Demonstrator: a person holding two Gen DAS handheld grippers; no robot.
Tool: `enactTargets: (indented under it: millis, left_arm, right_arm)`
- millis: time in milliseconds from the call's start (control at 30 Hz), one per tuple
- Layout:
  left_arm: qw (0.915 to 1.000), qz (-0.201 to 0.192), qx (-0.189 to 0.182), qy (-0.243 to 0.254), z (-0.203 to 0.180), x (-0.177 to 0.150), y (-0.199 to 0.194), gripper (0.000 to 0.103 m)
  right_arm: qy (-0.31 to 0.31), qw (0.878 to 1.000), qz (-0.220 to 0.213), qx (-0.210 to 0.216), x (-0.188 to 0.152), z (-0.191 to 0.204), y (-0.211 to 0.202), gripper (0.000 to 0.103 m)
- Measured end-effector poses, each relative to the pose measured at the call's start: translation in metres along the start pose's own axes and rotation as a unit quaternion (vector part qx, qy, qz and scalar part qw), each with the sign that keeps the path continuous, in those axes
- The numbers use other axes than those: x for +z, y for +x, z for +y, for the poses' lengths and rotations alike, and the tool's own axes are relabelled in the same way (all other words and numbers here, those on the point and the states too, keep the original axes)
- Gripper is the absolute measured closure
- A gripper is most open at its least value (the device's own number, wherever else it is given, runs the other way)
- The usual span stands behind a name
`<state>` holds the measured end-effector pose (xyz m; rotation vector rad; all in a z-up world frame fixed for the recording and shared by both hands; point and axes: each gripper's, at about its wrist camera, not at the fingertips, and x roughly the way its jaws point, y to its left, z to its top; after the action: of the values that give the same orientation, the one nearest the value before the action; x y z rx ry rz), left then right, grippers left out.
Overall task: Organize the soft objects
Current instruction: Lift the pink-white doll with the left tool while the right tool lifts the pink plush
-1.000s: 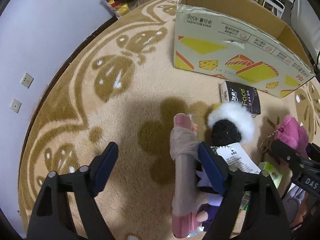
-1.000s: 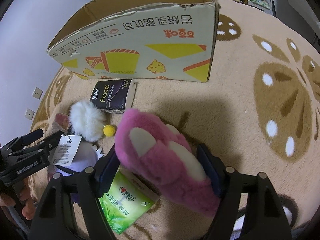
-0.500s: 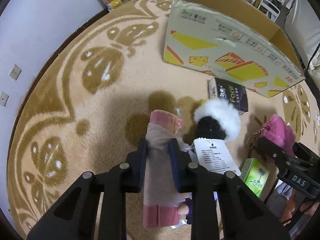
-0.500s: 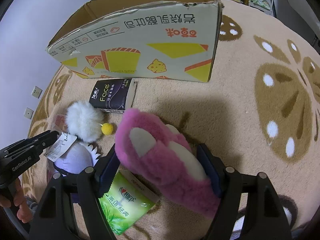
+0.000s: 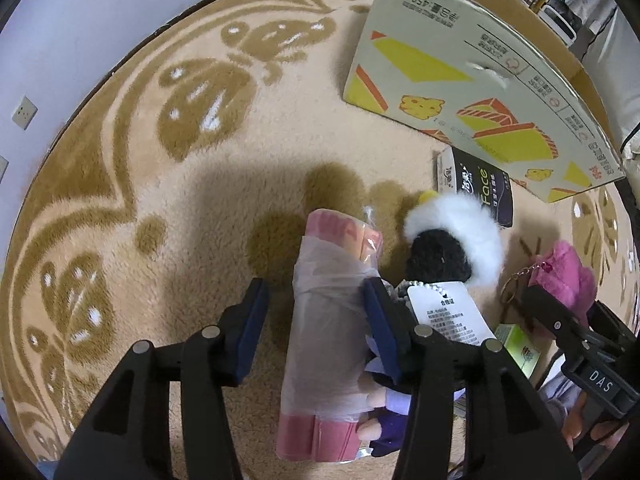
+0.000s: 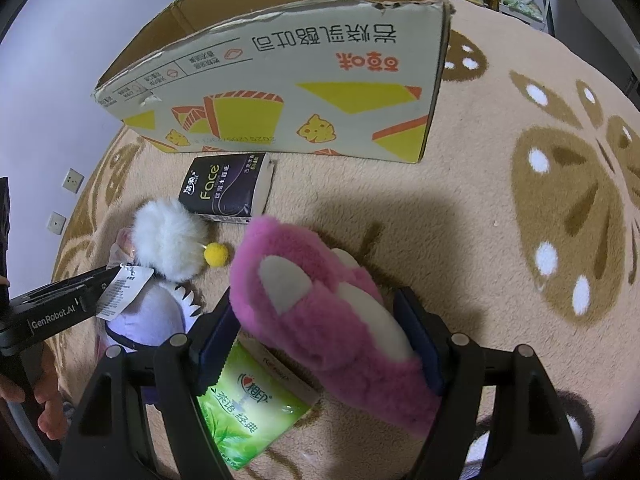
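Straddling pink wrapped roll (image 5: pixel 332 320), left claw (image 5: pixel 316 312) is spread, nothing gripped; slick film may slip at closure. Right claw (image 6: pixel 320 320) flanks pink plush slipper (image 6: pixel 332 320), contact unclear; green tissue pack (image 6: pixel 248 412) beneath may be snagged.
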<state>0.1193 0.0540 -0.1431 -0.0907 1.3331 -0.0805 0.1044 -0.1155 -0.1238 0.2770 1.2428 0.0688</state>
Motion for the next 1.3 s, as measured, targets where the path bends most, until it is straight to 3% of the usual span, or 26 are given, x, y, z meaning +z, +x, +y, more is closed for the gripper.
enactTargets:
  millis: [33,267,367,533,733,867,1167,1300]
  left_arm:
    - [1.0000,0.001,-0.002,0.002,-0.001,0.000,0.001,0.067]
    - [0.9989,-0.039,-0.008,0.024,-0.014,-0.007,-0.020,0.089]
    - [0.9962,-0.070,0.030,0.043,-0.018,-0.009,-0.031,0.090]
    - [0.9924,-0.108,0.040,0.043,-0.015,-0.011,-0.048,0.090]
    - [0.9796,-0.175,0.076,0.063,-0.021,-0.008,-0.080,0.090]
    - [0.9730,-0.207,0.079,0.066,-0.025,-0.007,-0.100,0.090]
    - [0.9456,-0.291,0.118,0.085,-0.037,0.001,-0.142,0.090]
    - [0.9334,-0.312,0.130,0.120,-0.049,0.012,-0.151,0.090]
  right_arm:
    - [0.000,1.000,0.000,0.000,0.000,0.000,0.000,0.023]
    - [0.001,1.000,-0.008,0.005,0.001,-0.001,-0.003,0.023]
    - [-0.001,1.000,-0.022,0.016,0.003,-0.001,-0.010,0.023]
    - [-0.008,0.998,-0.058,0.030,0.006,0.005,-0.025,0.024]
    - [-0.015,0.996,-0.087,0.032,0.009,0.009,-0.043,0.025]
    - [-0.017,0.994,-0.106,0.037,0.012,0.013,-0.055,0.026]
    - [-0.037,0.984,-0.167,0.045,0.022,0.026,-0.094,0.026]
    - [-0.041,0.981,-0.187,0.045,0.029,0.026,-0.106,0.026]
